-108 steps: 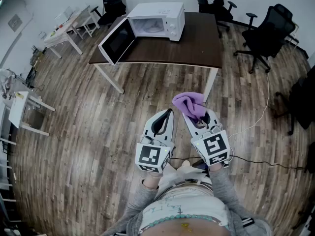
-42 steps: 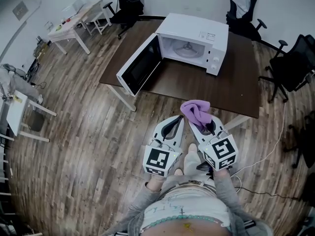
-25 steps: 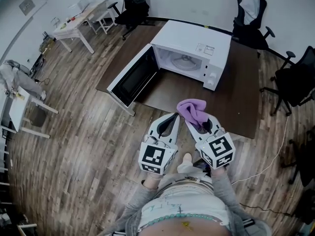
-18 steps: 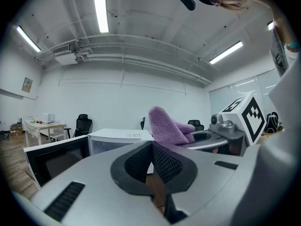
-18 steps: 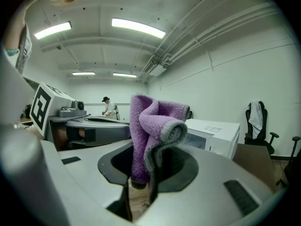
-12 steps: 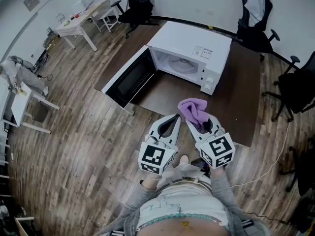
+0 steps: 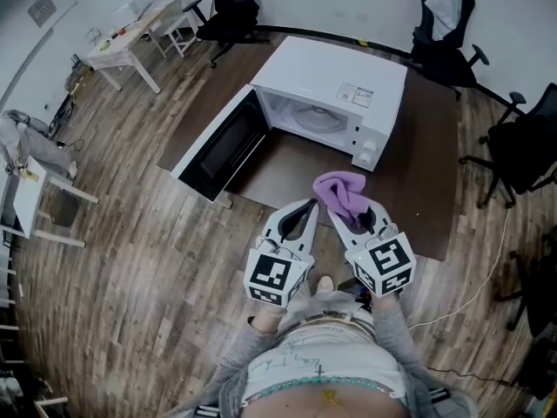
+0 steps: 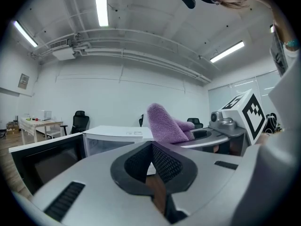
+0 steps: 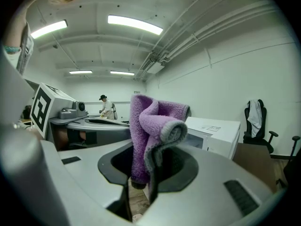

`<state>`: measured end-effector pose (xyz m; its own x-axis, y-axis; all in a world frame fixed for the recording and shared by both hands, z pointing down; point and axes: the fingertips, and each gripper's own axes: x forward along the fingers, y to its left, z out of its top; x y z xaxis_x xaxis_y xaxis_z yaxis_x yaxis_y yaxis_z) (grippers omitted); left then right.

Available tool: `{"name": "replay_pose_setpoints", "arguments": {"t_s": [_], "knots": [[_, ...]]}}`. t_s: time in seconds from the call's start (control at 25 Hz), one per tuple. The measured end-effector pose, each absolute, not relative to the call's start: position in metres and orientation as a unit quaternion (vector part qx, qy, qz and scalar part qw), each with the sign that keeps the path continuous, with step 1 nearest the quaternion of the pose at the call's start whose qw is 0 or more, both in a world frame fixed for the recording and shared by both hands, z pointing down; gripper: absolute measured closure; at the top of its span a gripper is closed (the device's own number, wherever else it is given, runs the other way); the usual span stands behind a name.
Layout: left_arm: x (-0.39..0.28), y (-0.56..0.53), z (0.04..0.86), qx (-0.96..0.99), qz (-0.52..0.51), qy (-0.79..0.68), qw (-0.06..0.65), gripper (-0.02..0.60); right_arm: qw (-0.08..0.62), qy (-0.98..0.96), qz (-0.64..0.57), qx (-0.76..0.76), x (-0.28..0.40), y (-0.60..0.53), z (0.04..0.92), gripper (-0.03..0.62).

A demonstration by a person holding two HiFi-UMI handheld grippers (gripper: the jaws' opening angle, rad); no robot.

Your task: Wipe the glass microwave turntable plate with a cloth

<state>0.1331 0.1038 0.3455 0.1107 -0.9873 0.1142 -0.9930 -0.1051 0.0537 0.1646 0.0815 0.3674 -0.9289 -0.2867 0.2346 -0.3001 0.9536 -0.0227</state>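
Purple cloth (image 7: 339, 190) sits clamped in the right tongs (image 7: 344, 209); the left tongs (image 7: 308, 207) are pressed together, empty, facing the open microwave (image 7: 335, 90) on the counter (image 7: 422, 181).

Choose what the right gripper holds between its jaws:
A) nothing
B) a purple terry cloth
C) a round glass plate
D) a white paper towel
B: in the right gripper view the purple terry cloth stands up, pinched between the closed jaws of the right gripper.

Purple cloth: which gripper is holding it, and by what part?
The right gripper pinches the purple cloth by its bunched lower end; the left gripper is shut, empty.
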Motion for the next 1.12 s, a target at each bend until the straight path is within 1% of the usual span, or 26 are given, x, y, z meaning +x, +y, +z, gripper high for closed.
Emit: {"name": "replay_pose_setpoints", "arguments": {"t_s": [0.24,0.68,0.92,1.12], "knots": [[0.097,0.070,0.339,0.758,0.010,-0.650,0.054,0.571,0.120,-0.974,0.028,0.191,0.142,0.043,0.367,0.480],[0.028,0.013,0.339,0.796,0.012,-0.603,0.039,0.571,0.129,-0.962,0.017,0.240,0.070,-0.008,0.366,0.480],[-0.005,-0.002,0.350,0.813,0.015,-0.580,0.051,0.571,0.131,-0.955,0.023,0.265,0.043,-0.021,0.372,0.480],[-0.018,-0.010,0.356,0.821,0.015,-0.568,0.063,0.571,0.138,-0.948,0.025,0.286,0.037,-0.027,0.377,0.480]]}}
